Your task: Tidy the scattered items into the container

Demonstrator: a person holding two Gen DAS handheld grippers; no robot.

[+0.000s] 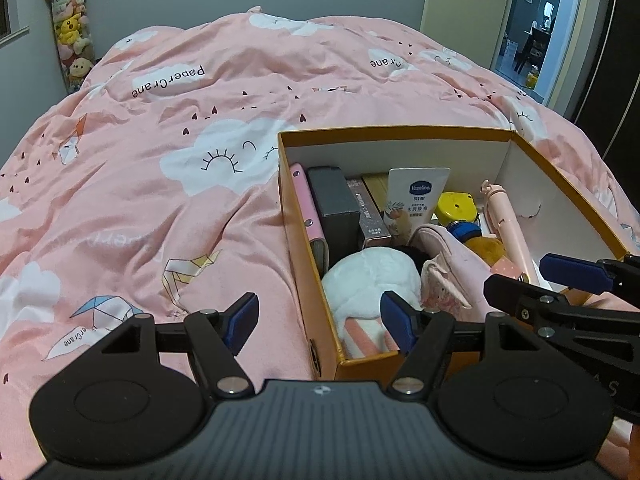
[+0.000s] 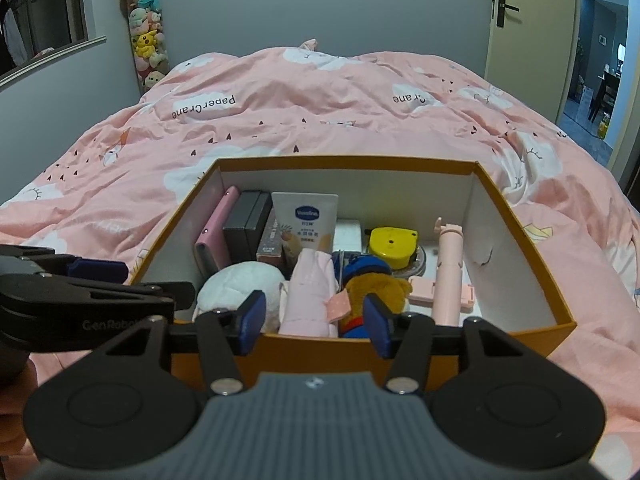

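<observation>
An orange cardboard box [image 2: 520, 228] with white inside walls sits on the pink bed; it also shows in the left wrist view [image 1: 400, 133]. It holds several items: a Vaseline tube [image 2: 306, 220], a white plush [image 2: 236, 286], a pink pouch [image 2: 310, 292], a bear toy [image 2: 374, 286], a yellow tape measure [image 2: 392, 246], a pink selfie stick [image 2: 448, 276], a dark box [image 2: 244, 228] and a pink case [image 2: 212, 240]. My right gripper [image 2: 314, 322] is open and empty at the box's near edge. My left gripper [image 1: 320, 326] is open and empty over the box's near left corner.
The pink quilt [image 1: 180, 152] covers the bed around the box. A tube of plush toys [image 2: 148, 40] hangs on the far wall. An open door [image 2: 520, 32] is at the right. The other gripper shows in each view [image 1: 560, 280] [image 2: 80, 280].
</observation>
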